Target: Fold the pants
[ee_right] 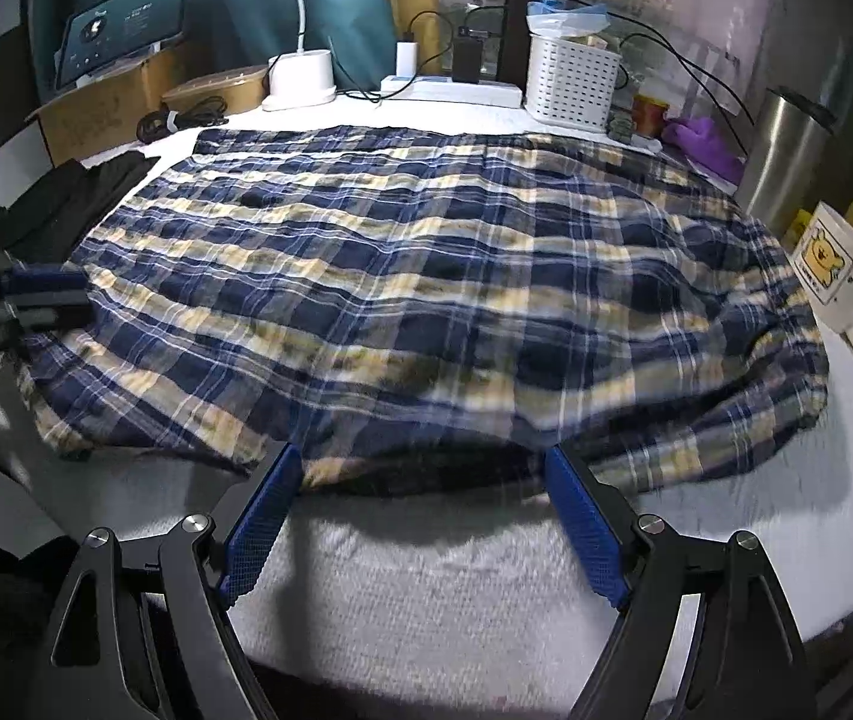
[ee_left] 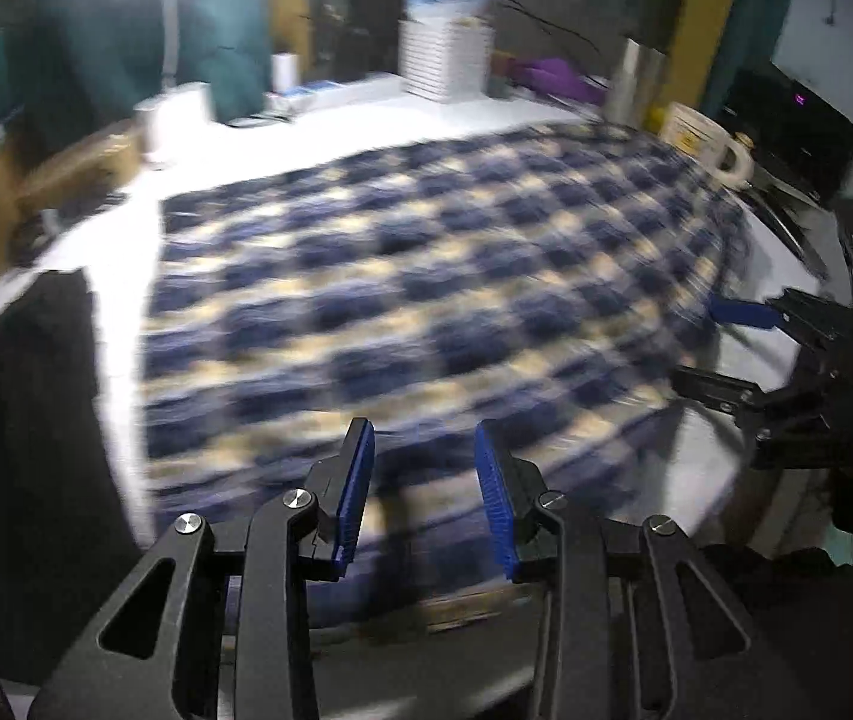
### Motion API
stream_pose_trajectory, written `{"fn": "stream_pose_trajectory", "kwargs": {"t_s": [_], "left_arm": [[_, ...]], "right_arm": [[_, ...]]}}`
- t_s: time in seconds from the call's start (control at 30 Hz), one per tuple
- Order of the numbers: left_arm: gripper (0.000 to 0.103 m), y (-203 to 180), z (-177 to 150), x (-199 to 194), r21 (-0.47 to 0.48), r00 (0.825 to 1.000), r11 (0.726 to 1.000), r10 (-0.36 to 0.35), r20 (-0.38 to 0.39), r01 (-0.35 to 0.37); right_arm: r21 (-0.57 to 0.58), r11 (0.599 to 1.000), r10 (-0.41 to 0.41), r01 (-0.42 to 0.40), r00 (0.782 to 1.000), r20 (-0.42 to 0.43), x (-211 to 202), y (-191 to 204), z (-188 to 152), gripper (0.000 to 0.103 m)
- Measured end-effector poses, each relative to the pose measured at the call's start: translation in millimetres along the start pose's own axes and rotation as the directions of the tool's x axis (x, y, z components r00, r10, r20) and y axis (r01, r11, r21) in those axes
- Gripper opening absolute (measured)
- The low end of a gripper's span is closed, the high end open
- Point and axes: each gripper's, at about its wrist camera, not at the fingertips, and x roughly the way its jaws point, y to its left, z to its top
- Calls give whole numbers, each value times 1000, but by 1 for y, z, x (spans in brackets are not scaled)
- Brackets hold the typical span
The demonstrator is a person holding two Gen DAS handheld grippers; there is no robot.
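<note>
- Already the navy, cream and white plaid cotton pants [ee_right: 414,276] lie spread as 1 broad, roughly rectangular layer across the white fuzzy table cover [ee_right: 438,588], their gathered waistband along the far edge. By my judgement at least 1 fold is in, since no 2 separate legs show, though I cannot be sure of that from these views.
- Left to do, I reckon: bring the near edge over to the far one, then smooth the wrinkles running across the cloth.
- My right gripper [ee_right: 420,468] sits at the near hem with its blue pads spread wide, 1 on each side of a lifted bit of hem; the pads do not press on it, so nothing is grasped yet.
- My left gripper [ee_left: 425,438] hovers over the near part of the pants, its jaws partly apart and nothing between them; that view is blurred.
- Clutter crowds the cloth: a cream mug with a yellow cartoon print [ee_right: 840,276] stands just beside the right edge, and a black garment [ee_right: 60,204] lies at the left edge.
</note>
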Motion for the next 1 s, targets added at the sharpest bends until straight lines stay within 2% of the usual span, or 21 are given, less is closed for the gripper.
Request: {"fn": "stream_pose_trajectory", "kwargs": {"t_s": [0.07, 0.13, 0.2, 0.33, 0.5, 0.8, 1.0], "left_arm": [[35, -14, -3, 9, 23, 1000, 1000, -20, -24, 21], [35, -22, -8, 16, 37, 999, 999, -11, -47, 13], [35, -24, -13, 14, 53, 1000, 999, -5, -16, 6], [35, -21, -15, 9, 48, 999, 999, 9, -38, -7], [35, -3, -13, -1, -10, 998, 999, 33, -46, -33], [35, 40, 10, -13, -90, 989, 984, 151, 0, -150], [35, 69, 20, -15, -169, 980, 966, 199, -7, -197]], "right_arm": [[23, 1000, 1, -1, 1000, -1, -3, -6, -3, 84], [40, 999, -5, 6, 1000, -5, -6, -13, -7, 84], [64, 998, -2, 2, 1000, -3, -7, -22, -9, 84], [155, 988, -12, 10, 1000, 14, -12, -46, -12, 84], [241, 970, -43, 36, 999, 24, -17, -77, -15, 94], [423, 906, 0, -25, 998, 60, -15, -120, -19, 95], [458, 888, 9, -43, 997, 78, -6, -135, -7, 98]]}}
